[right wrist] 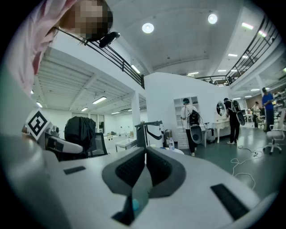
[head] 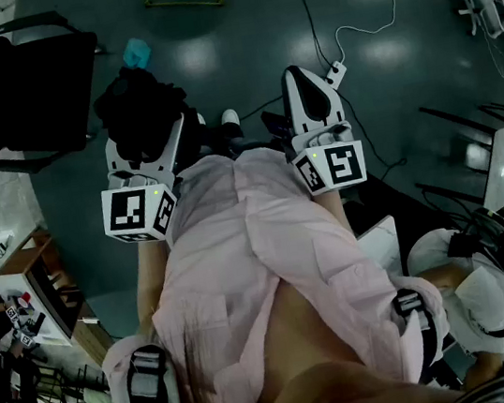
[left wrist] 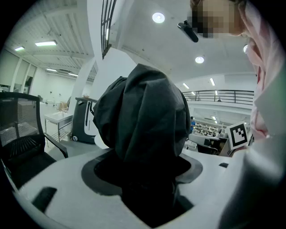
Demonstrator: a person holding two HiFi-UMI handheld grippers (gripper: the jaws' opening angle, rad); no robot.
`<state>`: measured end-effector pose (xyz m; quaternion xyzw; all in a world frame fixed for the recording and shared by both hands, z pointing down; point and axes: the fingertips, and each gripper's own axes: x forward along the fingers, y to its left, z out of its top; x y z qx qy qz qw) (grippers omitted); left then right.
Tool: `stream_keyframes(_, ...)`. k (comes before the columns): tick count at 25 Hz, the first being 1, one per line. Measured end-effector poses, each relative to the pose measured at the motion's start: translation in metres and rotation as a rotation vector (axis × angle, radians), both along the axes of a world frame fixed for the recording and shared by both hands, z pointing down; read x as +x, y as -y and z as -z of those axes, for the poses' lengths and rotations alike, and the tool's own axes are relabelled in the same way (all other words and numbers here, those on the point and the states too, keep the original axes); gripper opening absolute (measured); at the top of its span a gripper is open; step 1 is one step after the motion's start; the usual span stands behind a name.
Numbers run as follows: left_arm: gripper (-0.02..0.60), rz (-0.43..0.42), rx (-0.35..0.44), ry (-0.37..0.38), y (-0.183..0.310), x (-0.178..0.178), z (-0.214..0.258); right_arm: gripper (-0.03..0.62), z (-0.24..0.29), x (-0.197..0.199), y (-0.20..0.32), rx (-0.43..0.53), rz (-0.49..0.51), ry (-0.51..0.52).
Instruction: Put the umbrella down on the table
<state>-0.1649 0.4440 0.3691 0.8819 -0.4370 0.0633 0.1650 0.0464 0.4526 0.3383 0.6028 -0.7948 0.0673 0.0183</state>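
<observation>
The umbrella is a folded black bundle of fabric, held out in front of the person's body above the dark floor. My left gripper is shut on it. In the left gripper view the black cloth fills the space between the wide-set jaws and rises above them. My right gripper is held level beside it on the right, apart from the umbrella. Its jaws are shut, pads together, with nothing between them. In the right gripper view the umbrella shows far left, on the other gripper.
A black office chair stands at the upper left. White cables trail across the floor. A small teal object lies beyond the umbrella. A wooden shelf is at the left; a seated person in a white cap is at the lower right.
</observation>
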Motion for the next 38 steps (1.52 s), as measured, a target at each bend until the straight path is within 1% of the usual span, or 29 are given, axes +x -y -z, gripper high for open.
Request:
stream_keyframes(6, 0.322, 0.007, 0.002, -0.013, 0.001, -0.012, 0.004, 0.032, 0.005, -0.016, 0.001, 0.006, 0.011, 0.01)
stream_keyframes(10, 0.322, 0.016, 0.0, -0.02, 0.01, -0.02, 0.005, 0.033, 0.009, -0.025, 0.005, 0.029, 0.018, 0.052)
stream_keyframes(15, 0.322, 0.029, -0.029, -0.028, 0.026, -0.025, 0.0, 0.034, 0.007, -0.026, 0.019, 0.017, 0.022, 0.015)
stream_keyframes(18, 0.322, 0.041, -0.041, -0.033, 0.044, -0.024, -0.004, 0.034, 0.004, -0.022, 0.038, 0.011, 0.024, 0.031)
stream_keyframes(22, 0.322, 0.064, -0.041, -0.044, 0.085, -0.009, -0.004, 0.034, 0.002, -0.008, 0.081, 0.014, 0.051, 0.053)
stream_keyframes(30, 0.322, 0.143, 0.003, -0.065, 0.165, 0.029, 0.007, 0.034, 0.006, 0.029, 0.166, 0.03, 0.135, 0.068)
stream_keyframes(34, 0.322, 0.173, 0.014, -0.092, 0.191, 0.04, 0.009, 0.034, 0.004, 0.046, 0.192, 0.033, 0.143, 0.066)
stream_keyframes(38, 0.322, 0.185, 0.002, -0.1, 0.206, 0.045, 0.006, 0.034, -0.001, 0.058, 0.205, 0.021, 0.126, 0.071)
